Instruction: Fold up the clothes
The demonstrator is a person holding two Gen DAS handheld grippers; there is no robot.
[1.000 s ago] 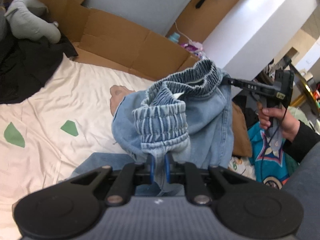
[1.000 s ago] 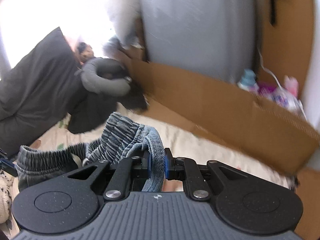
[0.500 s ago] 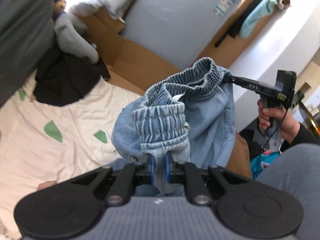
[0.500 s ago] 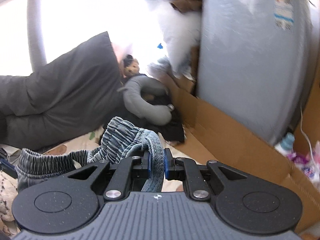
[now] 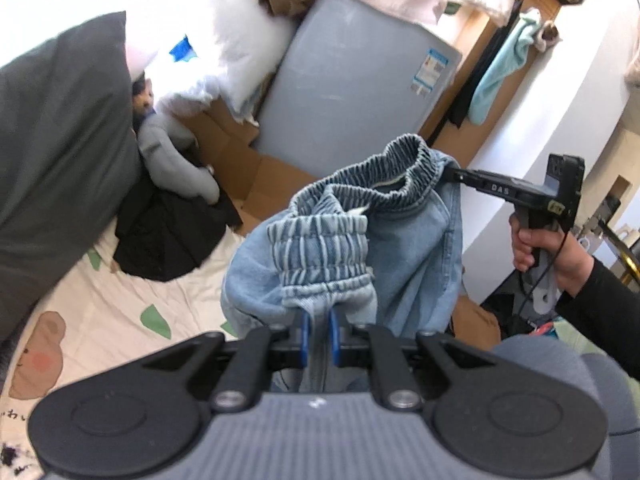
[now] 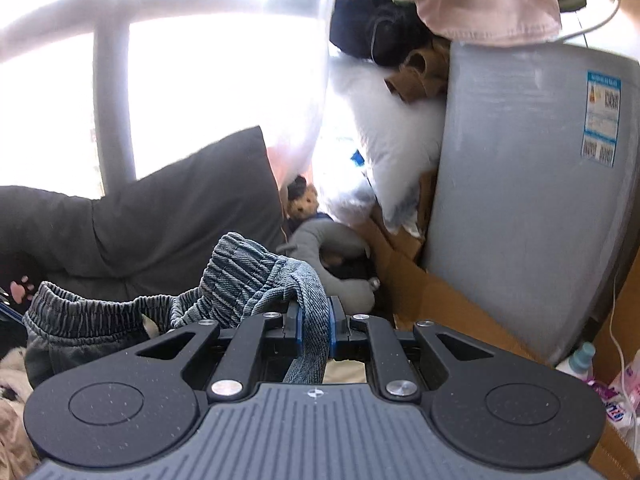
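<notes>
- While the denim pants (image 5: 344,240) hang in the air above the bed (image 5: 100,320), the left tool (image 5: 316,336) pinches the elastic waistband between its blue pads.
- The right tool (image 6: 314,326) pinches another part of the same waistband; in the left view its tip touches the far rim of the waist, and a hand (image 5: 548,252) holds its handle.
- The legs of the pants drop behind the left tool's body, so their lower ends are hidden.
- The window (image 6: 160,60) is overexposed.
</notes>
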